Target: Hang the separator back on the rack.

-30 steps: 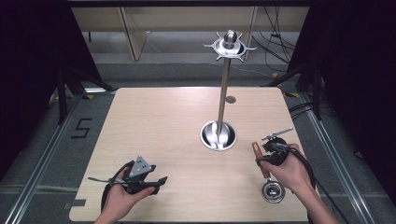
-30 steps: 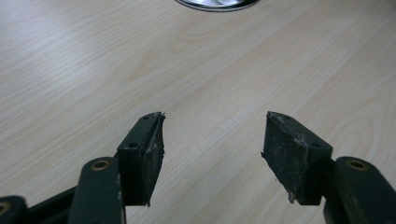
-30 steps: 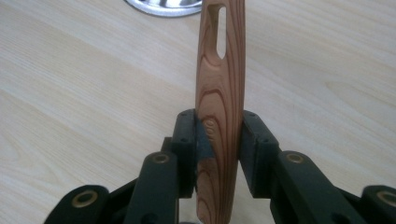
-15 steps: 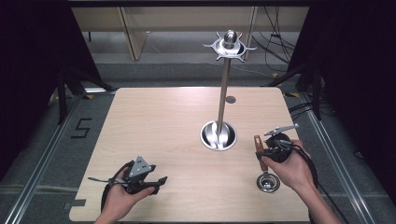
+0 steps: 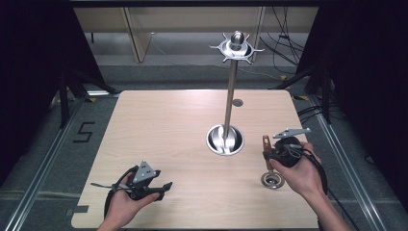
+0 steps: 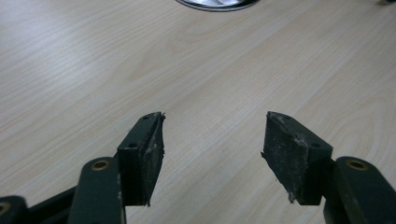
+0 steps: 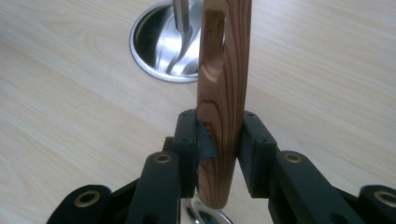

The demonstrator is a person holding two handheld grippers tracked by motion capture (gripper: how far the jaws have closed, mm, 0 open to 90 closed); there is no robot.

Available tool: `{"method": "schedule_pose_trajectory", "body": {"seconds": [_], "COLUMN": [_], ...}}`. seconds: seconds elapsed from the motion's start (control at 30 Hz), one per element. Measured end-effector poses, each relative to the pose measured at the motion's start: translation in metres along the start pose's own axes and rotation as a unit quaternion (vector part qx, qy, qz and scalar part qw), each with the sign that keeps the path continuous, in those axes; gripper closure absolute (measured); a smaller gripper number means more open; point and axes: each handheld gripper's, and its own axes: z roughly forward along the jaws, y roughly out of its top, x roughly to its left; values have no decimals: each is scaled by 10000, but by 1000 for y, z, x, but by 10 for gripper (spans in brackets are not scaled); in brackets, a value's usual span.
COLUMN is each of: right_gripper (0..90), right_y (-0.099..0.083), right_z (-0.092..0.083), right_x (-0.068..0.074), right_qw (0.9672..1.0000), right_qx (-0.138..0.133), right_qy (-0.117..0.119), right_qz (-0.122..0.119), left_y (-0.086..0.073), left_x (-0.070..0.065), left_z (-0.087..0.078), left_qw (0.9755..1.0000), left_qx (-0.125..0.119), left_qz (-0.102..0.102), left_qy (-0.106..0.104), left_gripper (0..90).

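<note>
Slightly raised utensil (image 5: 267, 153), since before.

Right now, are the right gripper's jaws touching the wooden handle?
Touching. In the right gripper view, both jaws of the right gripper press against the sides of the upright wooden handle, with no gap.

Wooden-handled utensil (image 7: 223, 88): brown grained handle with an oblong hole near its tip, metal round head (image 5: 272, 180) at the other end. It is standing near upright, clamped mid-handle in the right claw (image 7: 219, 140), sitting at about 4 o'clock from the steel stand base (image 5: 225, 140).
</note>
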Motion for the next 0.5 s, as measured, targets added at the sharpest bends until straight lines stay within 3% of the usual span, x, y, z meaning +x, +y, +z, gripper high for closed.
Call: {"method": "schedule_pose_trajectory", "body": {"seconds": [0.13,0.23,0.27,0.3,0.4,0.43,0.47,0.5], "right_gripper": [717,717,716,716,717,716,716,716], "right_y": [3,6,7,7,11,13,14,16], "right_z": [-5,-10,-11,-12,-15,-17,-17,-18], "right_x": [0,2,3,3,2,4,1,2], "right_qw": [9997,9991,9989,9987,9973,9972,9959,9956], "right_qx": [-221,-411,-441,-499,-683,-728,-838,-896], "right_qy": [-87,-131,-139,-126,-172,-155,-164,-176], "right_qz": [-6,-21,7,-36,-200,-45,-294,-191], "left_y": [0,2,1,0,0,0,0,0], "left_x": [-1,4,3,0,1,0,0,0], "left_z": [1,0,0,0,0,1,1,0], "left_qw": [10000,9995,9996,10000,10000,10000,10000,10000], "left_qx": [-24,13,-13,1,3,-39,-35,-9], "left_qz": [-14,330,271,25,43,-13,-13,16], "left_qy": [-53,1,5,-13,-23,-65,-62,-14], "left_gripper": [374,374,374,374,374,374,374,374]}}
